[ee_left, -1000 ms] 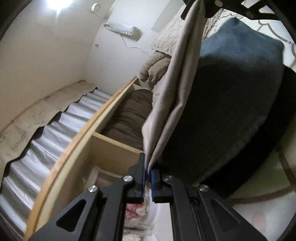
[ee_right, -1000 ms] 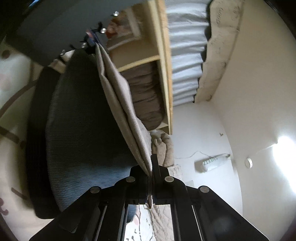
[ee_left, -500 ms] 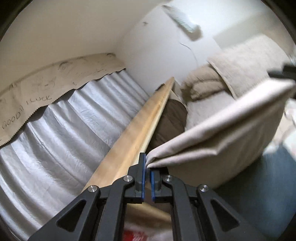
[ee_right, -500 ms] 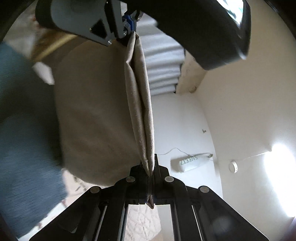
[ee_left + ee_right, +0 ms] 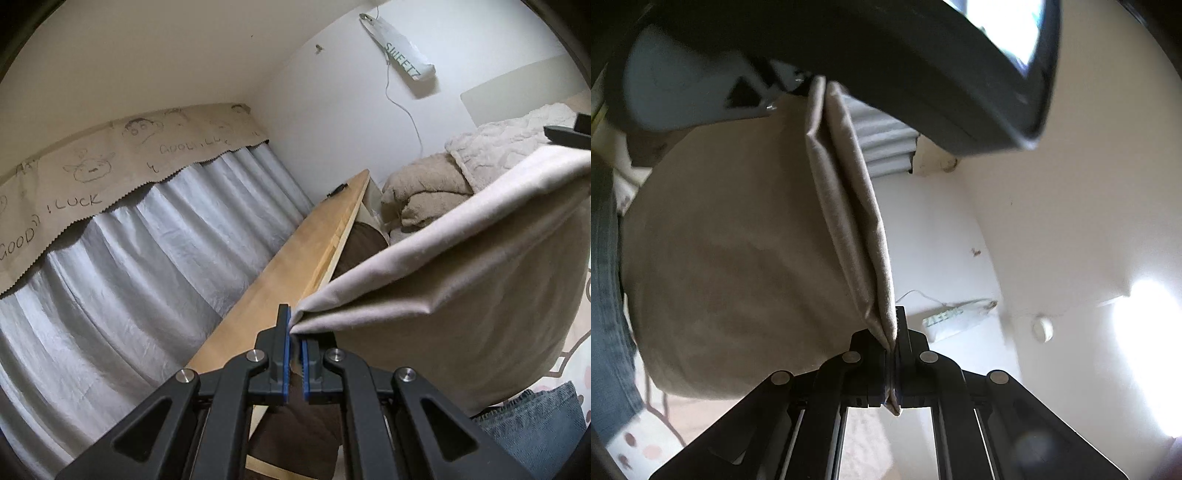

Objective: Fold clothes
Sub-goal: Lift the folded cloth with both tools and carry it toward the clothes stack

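Note:
A beige folded cloth (image 5: 461, 280) hangs in the air, stretched between both grippers. My left gripper (image 5: 293, 338) is shut on one top corner of it. My right gripper (image 5: 892, 341) is shut on the other top corner, and the cloth (image 5: 738, 266) hangs down to its left. The right gripper's tip shows at the far right of the left wrist view (image 5: 569, 133). The left gripper shows blurred at the top of the right wrist view (image 5: 798, 85). A blue denim garment (image 5: 535, 424) lies below the cloth; it also shows in the right wrist view (image 5: 605, 325).
A long wooden shelf edge (image 5: 295, 269) runs beside a silver pleated curtain (image 5: 129, 288). Brown folded fabric (image 5: 362, 247) sits in the shelf. Beige blankets (image 5: 436, 188) are piled at the back wall. A patterned mat (image 5: 653, 435) covers the floor.
Both grippers have lifted the beige cloth up off the blue garment and turned it level, so it now hangs spread between them. Both stay shut on it.

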Available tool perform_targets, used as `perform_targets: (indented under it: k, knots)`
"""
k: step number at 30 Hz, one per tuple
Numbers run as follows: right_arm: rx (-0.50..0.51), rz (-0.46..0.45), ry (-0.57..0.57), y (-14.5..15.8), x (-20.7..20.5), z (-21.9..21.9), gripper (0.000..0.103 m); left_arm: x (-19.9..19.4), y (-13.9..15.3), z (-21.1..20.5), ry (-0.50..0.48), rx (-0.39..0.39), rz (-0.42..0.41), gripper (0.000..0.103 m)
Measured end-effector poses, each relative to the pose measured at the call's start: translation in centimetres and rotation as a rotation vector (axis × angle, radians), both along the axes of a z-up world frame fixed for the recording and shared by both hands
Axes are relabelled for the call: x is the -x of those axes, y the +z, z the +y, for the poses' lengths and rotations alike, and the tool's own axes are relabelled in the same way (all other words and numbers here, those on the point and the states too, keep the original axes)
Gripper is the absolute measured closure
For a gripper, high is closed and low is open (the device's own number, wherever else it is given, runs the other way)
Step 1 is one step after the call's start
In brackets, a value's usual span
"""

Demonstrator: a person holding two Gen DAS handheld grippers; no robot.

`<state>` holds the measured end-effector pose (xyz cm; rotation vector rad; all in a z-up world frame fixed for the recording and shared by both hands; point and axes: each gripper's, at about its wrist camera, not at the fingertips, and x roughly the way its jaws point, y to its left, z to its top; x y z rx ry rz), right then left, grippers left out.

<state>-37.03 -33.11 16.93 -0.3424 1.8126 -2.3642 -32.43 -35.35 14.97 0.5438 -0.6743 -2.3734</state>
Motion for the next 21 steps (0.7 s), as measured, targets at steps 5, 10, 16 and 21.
perform_targets:
  k: [5,10,16,21]
  knots:
    - [0.021,0.049,-0.003,0.0,-1.9,0.2,0.1,-1.4,1.9,0.0,-0.006,0.014,0.033,0.098]
    - [0.037,0.034,0.022,0.2,-6.0,1.4,0.1,-5.3,2.8,0.6,-0.045,0.055,0.057,0.098]
    - [-0.007,-0.009,0.097,-3.4,-13.0,3.5,0.1,-13.9,-2.4,1.9,-0.178,0.115,0.006,0.098]
    - [-0.053,-0.172,0.155,-8.7,-19.5,4.6,0.1,-20.8,-10.5,3.5,-0.275,0.177,-0.114,0.098]
